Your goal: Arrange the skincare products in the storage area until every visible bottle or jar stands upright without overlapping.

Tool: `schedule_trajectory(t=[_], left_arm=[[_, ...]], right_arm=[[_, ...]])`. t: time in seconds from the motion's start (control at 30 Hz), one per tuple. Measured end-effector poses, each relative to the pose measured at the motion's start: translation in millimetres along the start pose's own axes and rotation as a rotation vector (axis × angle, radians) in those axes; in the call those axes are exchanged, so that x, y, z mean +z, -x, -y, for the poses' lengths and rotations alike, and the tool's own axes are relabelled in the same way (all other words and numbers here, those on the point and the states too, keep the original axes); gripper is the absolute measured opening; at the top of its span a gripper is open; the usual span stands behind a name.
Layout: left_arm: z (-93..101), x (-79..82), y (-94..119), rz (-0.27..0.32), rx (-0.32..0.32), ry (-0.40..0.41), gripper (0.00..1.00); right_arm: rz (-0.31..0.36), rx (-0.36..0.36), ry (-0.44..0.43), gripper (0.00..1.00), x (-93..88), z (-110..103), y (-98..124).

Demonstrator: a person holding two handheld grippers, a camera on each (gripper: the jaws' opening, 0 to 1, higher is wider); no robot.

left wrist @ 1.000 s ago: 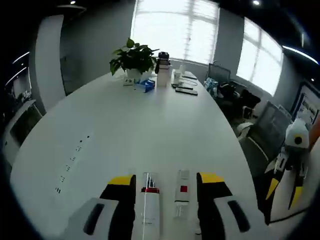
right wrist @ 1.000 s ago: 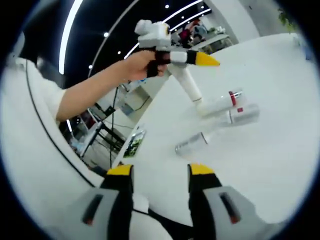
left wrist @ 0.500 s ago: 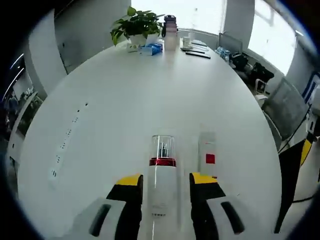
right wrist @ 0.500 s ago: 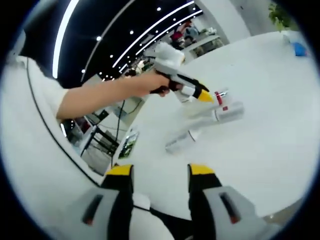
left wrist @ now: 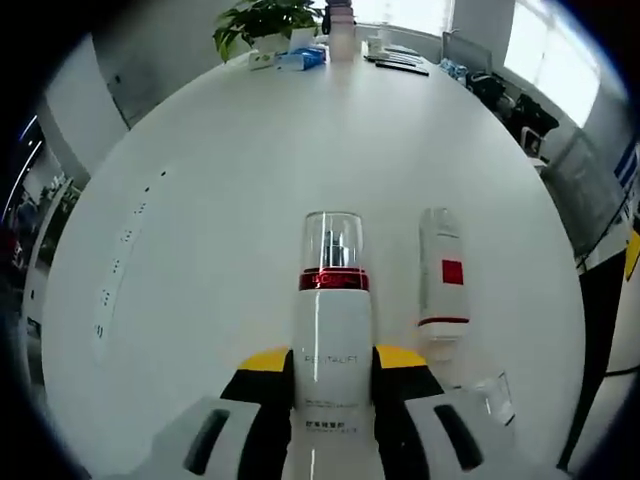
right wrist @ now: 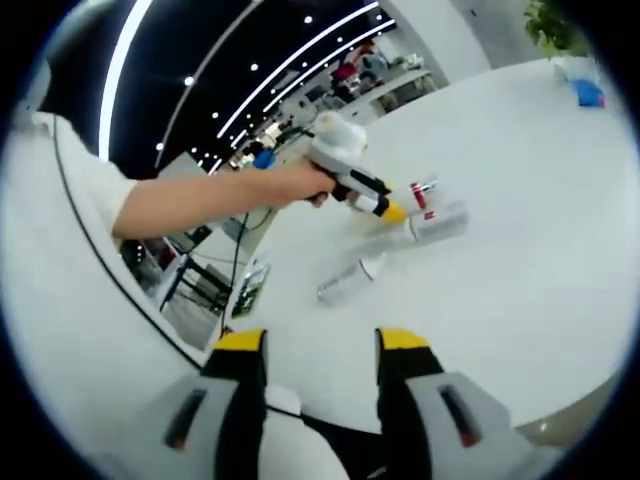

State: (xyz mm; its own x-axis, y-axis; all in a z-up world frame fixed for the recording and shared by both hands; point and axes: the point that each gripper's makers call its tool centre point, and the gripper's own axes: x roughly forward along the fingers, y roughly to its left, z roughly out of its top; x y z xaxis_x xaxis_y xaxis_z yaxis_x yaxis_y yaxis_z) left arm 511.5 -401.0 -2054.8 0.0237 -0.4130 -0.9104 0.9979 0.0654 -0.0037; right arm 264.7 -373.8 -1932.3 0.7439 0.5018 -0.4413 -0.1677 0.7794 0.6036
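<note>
1. The white table (left wrist: 230, 180) spreads wide in the left gripper view, seen from steeper above than half a second ago, so the camera has tipped down and moved in.
2. The person's forearm (right wrist: 190, 205) reaches across the right gripper view, its hand (right wrist: 300, 185) lower and nearer the bottles than a second ago, when it was raised high.
3. The left gripper (left wrist: 333, 362) has closed in on the pump bottle (left wrist: 332, 330): its yellow-tipped jaws stand just beside the bottle's body on both sides, which a second ago lay well ahead of them. Whether they press it firmly I cannot tell. In the right gripper view the same gripper (right wrist: 395, 212) is down at the bottles.
4. The right gripper (right wrist: 320, 342) hangs back near the table edge, jaws spread apart with nothing between them, as before.
5. The pump bottle lies flat on the table, its clear cap and red band pointing away from the camera.
6. A white tube with a red square (left wrist: 443, 280) lies beside it to the right, apart from it.
7. A clear-capped bottle (left wrist: 485, 398) lies near the right jaw; in the right gripper view it (right wrist: 345, 282) lies apart from the other two.
8. A potted plant (left wrist: 262, 20) stands at the far end.
</note>
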Motion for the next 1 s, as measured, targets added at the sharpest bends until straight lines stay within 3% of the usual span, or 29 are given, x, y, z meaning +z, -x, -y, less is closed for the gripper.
schedule_trajectory(t=[1.0], left_arm=[[6.7,5.6,10,0.069,0.004,0.152,0.27]], right_arm=[[0.016,-0.019,-0.018,0.41,-8.5,2,13]])
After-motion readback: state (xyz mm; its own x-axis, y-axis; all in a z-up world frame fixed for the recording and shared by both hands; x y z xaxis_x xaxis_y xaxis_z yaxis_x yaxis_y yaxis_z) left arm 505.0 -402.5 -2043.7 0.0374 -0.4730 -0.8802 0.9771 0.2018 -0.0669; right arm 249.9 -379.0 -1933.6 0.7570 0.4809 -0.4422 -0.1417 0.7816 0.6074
